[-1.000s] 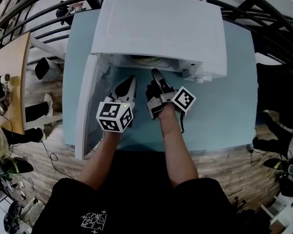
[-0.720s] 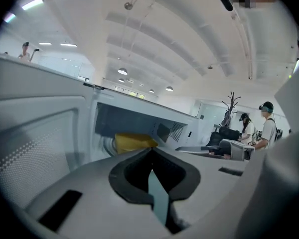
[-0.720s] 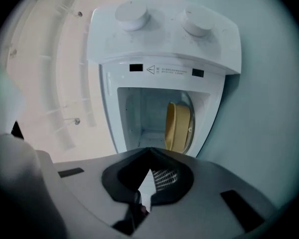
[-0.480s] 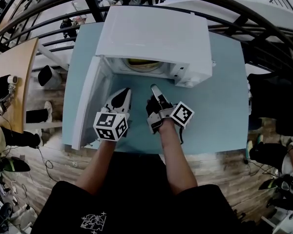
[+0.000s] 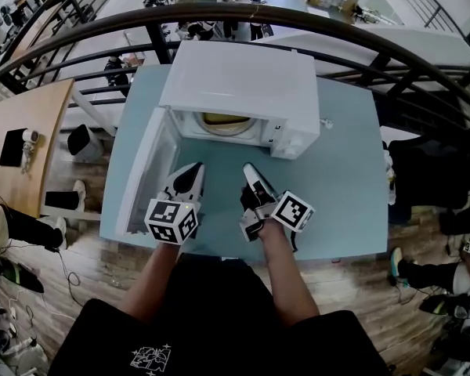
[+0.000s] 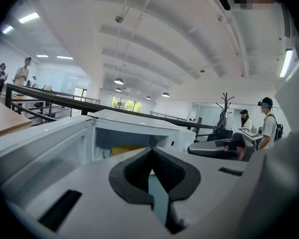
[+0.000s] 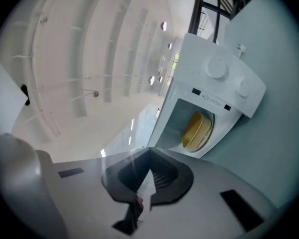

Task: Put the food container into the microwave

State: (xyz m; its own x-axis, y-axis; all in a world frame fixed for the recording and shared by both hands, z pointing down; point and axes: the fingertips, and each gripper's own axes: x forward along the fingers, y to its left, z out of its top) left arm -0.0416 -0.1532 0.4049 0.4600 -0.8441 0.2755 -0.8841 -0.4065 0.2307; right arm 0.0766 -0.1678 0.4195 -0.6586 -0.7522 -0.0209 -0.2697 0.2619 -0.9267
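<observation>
A white microwave (image 5: 239, 84) stands at the back of the teal table (image 5: 348, 178), its door (image 5: 145, 175) swung open to the left. The yellow food container (image 5: 223, 121) sits inside the cavity; it also shows in the left gripper view (image 6: 123, 149) and the right gripper view (image 7: 197, 130). My left gripper (image 5: 194, 169) and right gripper (image 5: 249, 169) hover side by side over the table in front of the opening, a short way back from it. Both are shut with nothing between the jaws, as seen in the left gripper view (image 6: 150, 152) and the right gripper view (image 7: 149, 154).
A dark curved railing (image 5: 219, 18) runs behind the table, with a lower floor and people beyond it. A wooden desk (image 5: 23, 143) lies to the left below. The open door takes up the table's left side. Someone's feet (image 5: 411, 269) are at the right.
Both grippers have drawn back from the microwave opening toward me, staying shut. The head view has pulled away, so the microwave looks smaller and farther off.
</observation>
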